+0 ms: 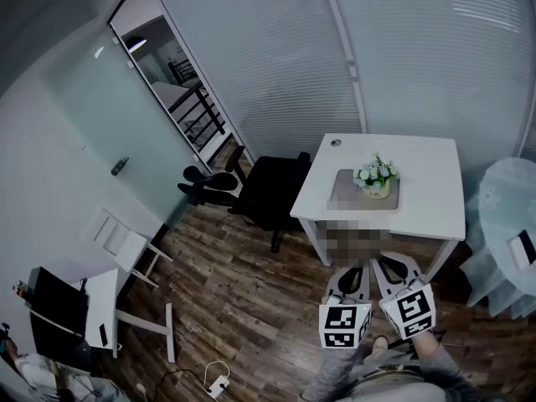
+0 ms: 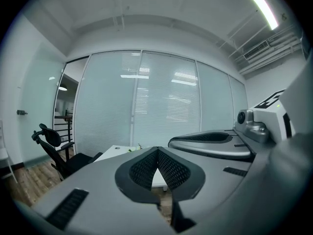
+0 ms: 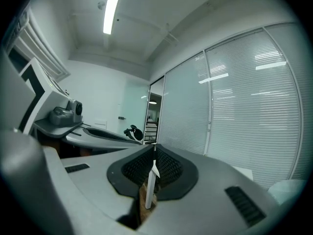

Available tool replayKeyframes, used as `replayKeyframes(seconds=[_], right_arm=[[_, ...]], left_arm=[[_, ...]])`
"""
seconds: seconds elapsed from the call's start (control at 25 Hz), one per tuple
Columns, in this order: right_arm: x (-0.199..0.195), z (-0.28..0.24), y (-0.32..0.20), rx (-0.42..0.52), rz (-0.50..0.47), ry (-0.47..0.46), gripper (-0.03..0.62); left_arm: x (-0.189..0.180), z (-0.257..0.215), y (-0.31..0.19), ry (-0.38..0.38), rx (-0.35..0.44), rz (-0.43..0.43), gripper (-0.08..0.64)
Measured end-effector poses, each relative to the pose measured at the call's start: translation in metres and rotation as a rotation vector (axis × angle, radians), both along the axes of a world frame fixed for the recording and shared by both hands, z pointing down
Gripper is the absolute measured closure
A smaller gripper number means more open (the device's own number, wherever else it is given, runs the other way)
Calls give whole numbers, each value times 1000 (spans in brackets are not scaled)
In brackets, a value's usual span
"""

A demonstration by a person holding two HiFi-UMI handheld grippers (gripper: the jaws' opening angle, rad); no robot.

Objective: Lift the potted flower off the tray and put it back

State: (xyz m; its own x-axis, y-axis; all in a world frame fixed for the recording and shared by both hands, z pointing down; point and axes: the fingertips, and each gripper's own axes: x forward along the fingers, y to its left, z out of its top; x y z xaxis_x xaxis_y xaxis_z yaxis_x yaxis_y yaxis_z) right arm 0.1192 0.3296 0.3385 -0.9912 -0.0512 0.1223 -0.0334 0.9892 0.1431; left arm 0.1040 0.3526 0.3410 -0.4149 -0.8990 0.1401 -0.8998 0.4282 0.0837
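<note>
A small potted flower [image 1: 375, 178] with white blooms stands on a grey tray [image 1: 345, 191] on the white table [image 1: 423, 191]. Both grippers hover over the wooden floor, well short of the table's near edge. The left gripper [image 1: 355, 275] and the right gripper [image 1: 394, 268] are side by side, jaws shut with nothing in them. In the left gripper view the shut left gripper [image 2: 157, 151] points at the table [image 2: 116, 151], seen small and far off. The right gripper [image 3: 154, 146] also shows its jaws pressed together.
A black office chair [image 1: 251, 187] stands left of the table. A round table with a pale cloth [image 1: 507, 199] is at the right. A small white desk [image 1: 105, 304] and a power strip [image 1: 218, 383] sit on the floor at lower left. Blinds cover the glass wall behind.
</note>
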Motion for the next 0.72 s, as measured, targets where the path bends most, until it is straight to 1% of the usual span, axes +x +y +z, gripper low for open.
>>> replayKeyframes(seconds=[0.16, 0.4, 0.6, 0.72], right_arm=[[-4, 1, -14, -25, -19, 2, 569], [-8, 5, -36, -36, -8, 6, 569], [-6, 7, -58, -50, 51, 2, 569], [-12, 8, -67, -50, 85, 2, 569]], left_arm=[[-6, 3, -18, 5, -2, -10, 549], [-11, 6, -38, 17, -8, -3, 549], [-13, 10, -55, 19, -11, 34, 549], [-20, 11, -64, 19, -11, 64, 549]])
